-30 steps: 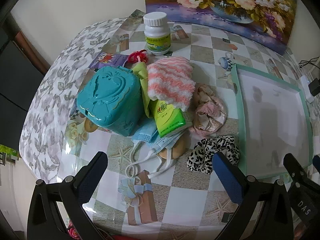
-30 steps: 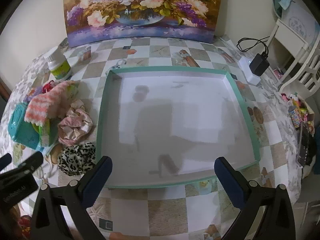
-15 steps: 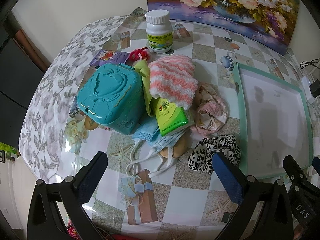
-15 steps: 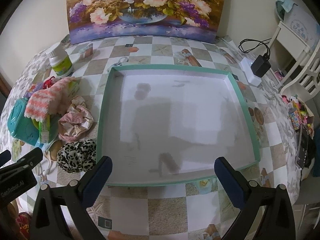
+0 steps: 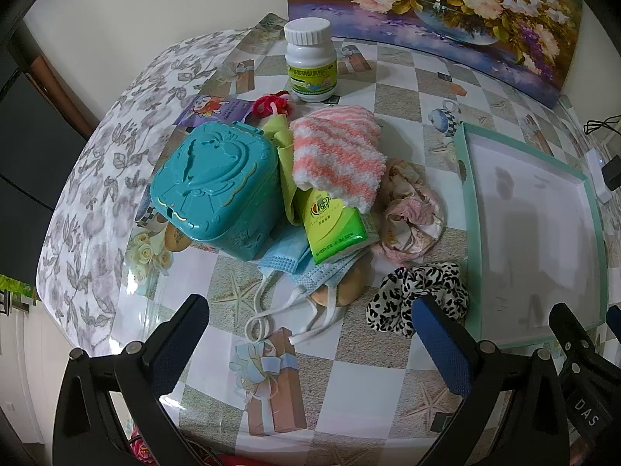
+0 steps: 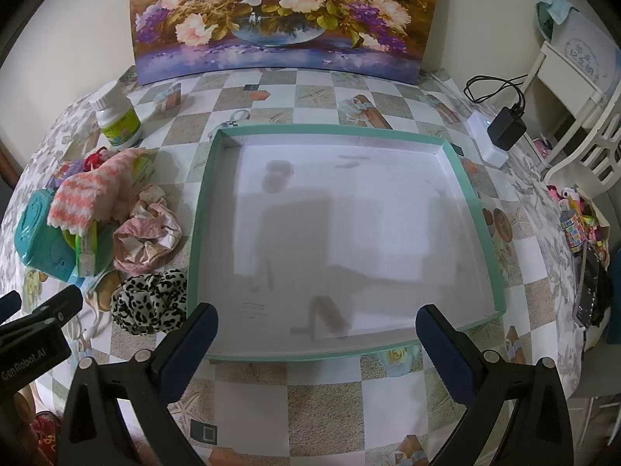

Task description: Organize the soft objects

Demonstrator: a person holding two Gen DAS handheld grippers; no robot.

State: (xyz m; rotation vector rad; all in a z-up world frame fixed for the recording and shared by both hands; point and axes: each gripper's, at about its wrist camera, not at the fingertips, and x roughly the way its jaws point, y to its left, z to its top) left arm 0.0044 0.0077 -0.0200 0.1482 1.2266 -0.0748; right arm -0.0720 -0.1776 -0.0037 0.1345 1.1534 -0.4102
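A pile lies on the checked table: a pink-and-white striped fuzzy cloth, a pink floral scrunchie, a leopard-print scrunchie, blue face masks and a green tissue pack. A teal-rimmed white tray lies to the right of the pile. My left gripper is open and empty, just short of the masks. My right gripper is open and empty over the tray's near edge.
A teal plastic case stands left of the pile. A white pill bottle stands behind it, by a flower painting. A charger and white power block sit at the right, beside a white chair.
Both grippers have drifted slightly; the pile and the tray sit a little lower in the views. Nothing was grasped or moved.
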